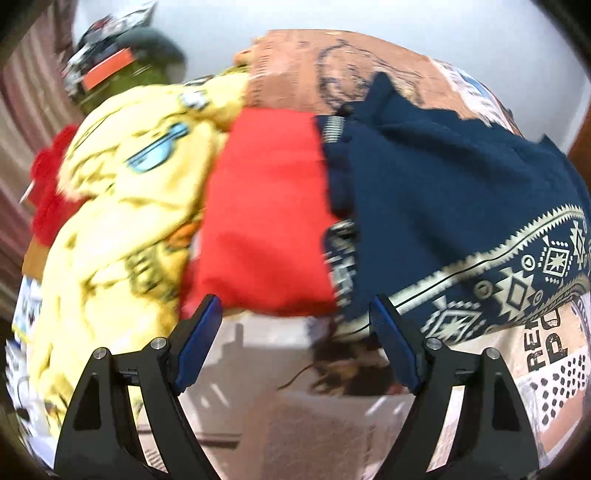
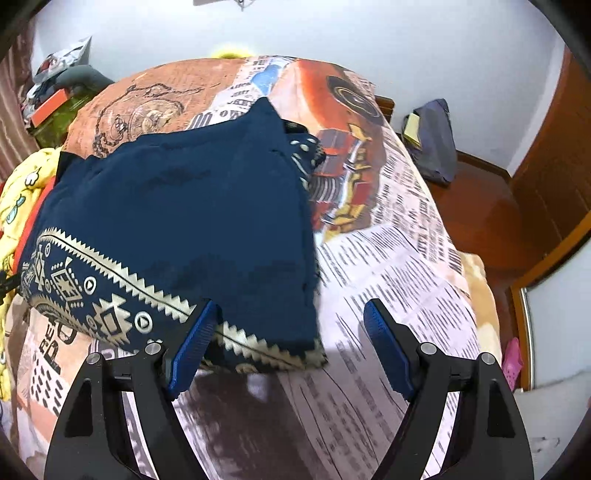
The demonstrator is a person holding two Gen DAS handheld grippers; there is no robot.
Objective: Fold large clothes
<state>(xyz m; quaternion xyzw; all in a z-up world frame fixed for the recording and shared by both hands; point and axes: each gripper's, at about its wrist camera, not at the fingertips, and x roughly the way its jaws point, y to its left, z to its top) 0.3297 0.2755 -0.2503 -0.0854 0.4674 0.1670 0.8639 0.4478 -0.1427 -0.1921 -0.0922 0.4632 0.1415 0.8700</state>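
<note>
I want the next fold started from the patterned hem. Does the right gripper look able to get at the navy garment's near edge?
Probably yes. The right gripper is open, and the navy garment has its patterned hem lying flat on the bedspread between the fingers, uncovered.

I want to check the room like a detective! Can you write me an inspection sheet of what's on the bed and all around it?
Surface: bed sheet printed with newspaper text and a truck.
Job's things: navy patterned garment lying folded on the sheet; red garment beside it.
Clutter: yellow cartoon blanket; bags and boxes at the far corner.
Grippers: left gripper and right gripper, jaws open, holding nothing.
Cables: nothing seen.
Surroundings: white wall; wooden floor; dark bag on the floor.
</note>
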